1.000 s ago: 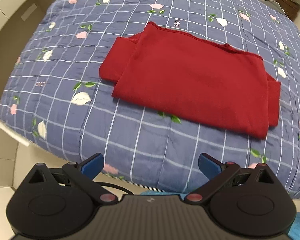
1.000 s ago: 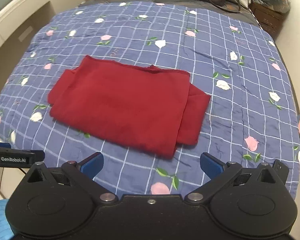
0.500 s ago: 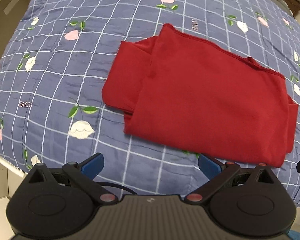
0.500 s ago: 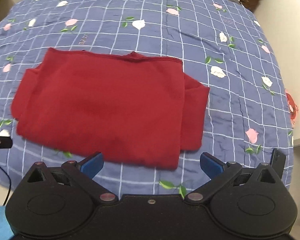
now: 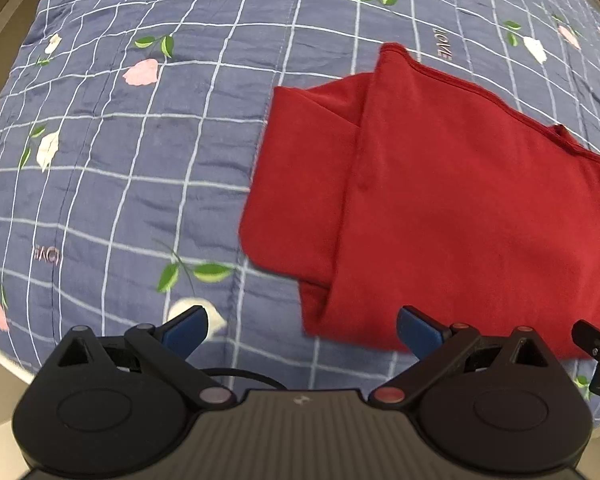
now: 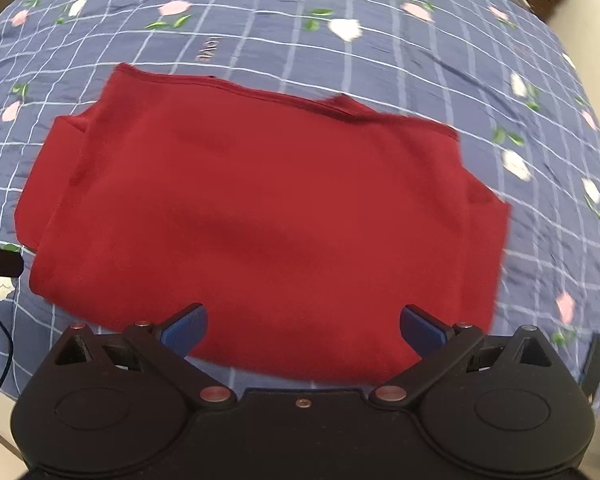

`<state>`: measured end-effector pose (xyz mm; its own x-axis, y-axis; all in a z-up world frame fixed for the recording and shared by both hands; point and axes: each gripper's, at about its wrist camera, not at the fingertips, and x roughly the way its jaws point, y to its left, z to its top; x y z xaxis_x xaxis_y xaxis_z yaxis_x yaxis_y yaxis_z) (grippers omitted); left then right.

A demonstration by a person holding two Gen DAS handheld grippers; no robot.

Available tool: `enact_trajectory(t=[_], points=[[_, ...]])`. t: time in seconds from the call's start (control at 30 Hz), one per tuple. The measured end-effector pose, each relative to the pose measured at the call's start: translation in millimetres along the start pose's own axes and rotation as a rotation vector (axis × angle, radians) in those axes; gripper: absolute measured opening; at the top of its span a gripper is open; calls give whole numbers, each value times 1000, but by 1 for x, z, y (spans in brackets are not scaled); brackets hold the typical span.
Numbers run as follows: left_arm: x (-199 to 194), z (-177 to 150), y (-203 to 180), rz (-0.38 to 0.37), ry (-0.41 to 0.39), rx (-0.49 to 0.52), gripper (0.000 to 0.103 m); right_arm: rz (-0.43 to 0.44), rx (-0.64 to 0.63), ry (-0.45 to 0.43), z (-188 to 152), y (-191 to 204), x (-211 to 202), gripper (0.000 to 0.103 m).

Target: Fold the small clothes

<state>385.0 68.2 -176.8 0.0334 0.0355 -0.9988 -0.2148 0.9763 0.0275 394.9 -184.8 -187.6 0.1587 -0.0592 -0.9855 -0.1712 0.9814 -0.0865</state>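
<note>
A dark red garment [image 5: 452, 208] of soft knit fabric lies folded into a rough rectangle on a quilted blue bedspread [image 5: 140, 168] with a white grid, pink and white flowers and small stitched "LOVE" lettering. Sleeve layers stick out from under both short ends, and a ribbed hem runs along the far edge. The left gripper [image 5: 302, 330] hangs over the garment's near left corner, its blue-padded fingers spread wide and empty. The right gripper [image 6: 304, 330] hangs over the near edge, likewise spread wide, holding nothing.
</note>
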Motion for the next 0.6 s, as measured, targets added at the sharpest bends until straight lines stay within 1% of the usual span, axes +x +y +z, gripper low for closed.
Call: enact_trajectory(t=[0.1, 0.2, 0.23, 0.27, 0.3, 0.37, 0.4, 0.47, 0.6], points=[[13, 9, 4, 3, 7, -3, 102, 6, -22, -31, 10, 13, 15, 102], [24, 16, 9, -6, -4, -3, 102, -43, -49, -7, 17, 24, 38, 102], [25, 17, 10, -35, -21, -7, 102, -54, -48, -2, 18, 25, 43, 102], [24, 16, 14, -89, -57, -18, 102, -62, -47, 2, 19, 26, 49, 102], [24, 14, 17, -124, -80, -29, 102, -69, -49, 7, 18, 27, 54, 102], [24, 12, 21, -169, -108, -44, 102, -87, -63, 26, 13, 28, 64, 102], [26, 11, 21, -169, -111, -39, 102, -93, -71, 36, 9, 29, 68, 102], [33, 10, 18, -141, -98, -10, 102, -88, -75, 47, 1, 28, 74, 102], [44, 10, 14, -101, -57, 23, 102, -68, -18, 35, -8, 22, 78, 102]])
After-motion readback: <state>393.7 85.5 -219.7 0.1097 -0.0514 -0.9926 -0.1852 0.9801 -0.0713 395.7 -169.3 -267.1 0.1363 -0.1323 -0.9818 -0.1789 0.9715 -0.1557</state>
